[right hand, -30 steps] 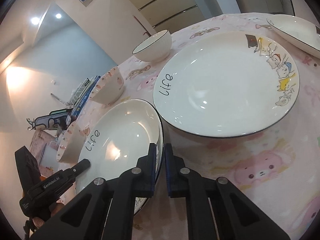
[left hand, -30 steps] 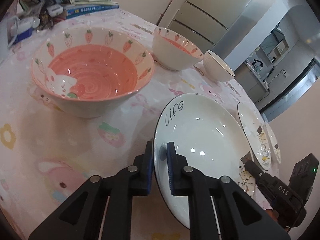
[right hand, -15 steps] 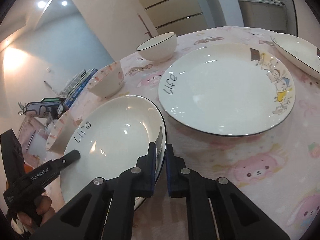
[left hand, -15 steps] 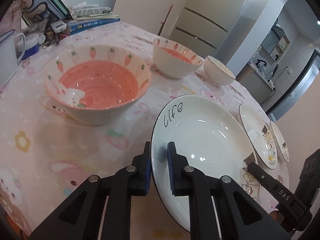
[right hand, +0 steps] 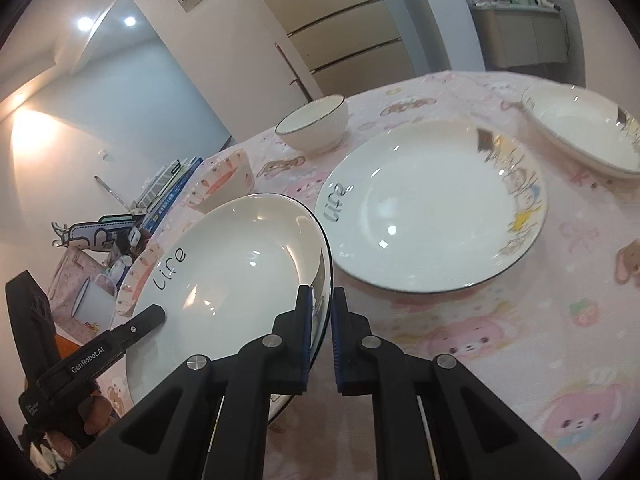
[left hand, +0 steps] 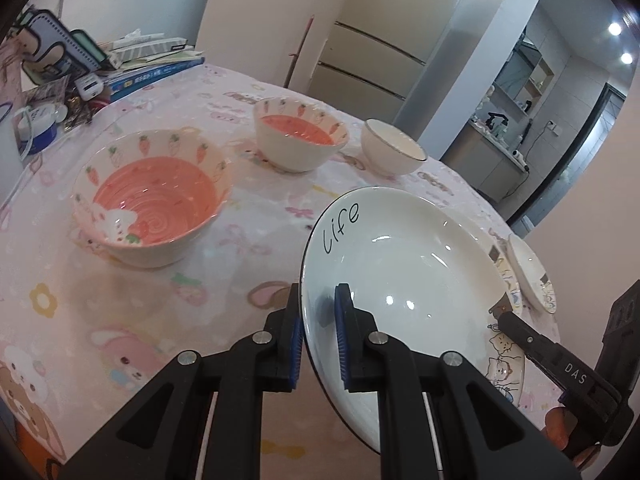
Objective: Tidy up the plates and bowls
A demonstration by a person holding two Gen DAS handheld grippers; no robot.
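A white plate [left hand: 400, 272] marked "life" hangs tilted above the pink tablecloth, gripped at two opposite rims. My left gripper [left hand: 318, 292] is shut on its near-left rim; my right gripper [right hand: 320, 296] is shut on the plate [right hand: 232, 272] at the opposite edge. The other gripper's fingertips [left hand: 516, 328] show on the plate's far side. A second "life" plate [right hand: 432, 208] lies flat just right of the held one, a third plate [right hand: 584, 128] beyond it. On the table stand a large pink carrot bowl [left hand: 152, 196], a smaller pink bowl [left hand: 298, 140] and a small white bowl [left hand: 392, 152].
Books, a pencil case [left hand: 60, 48] and a mug [left hand: 36, 132] crowd the table's far left edge. A fridge [left hand: 376, 60] stands behind the table. The table's edge runs close to the third plate on the right.
Both grippers have risen with the plate held between them, lifting it off the cloth. The bowls and the other plates look farther off and have not moved.
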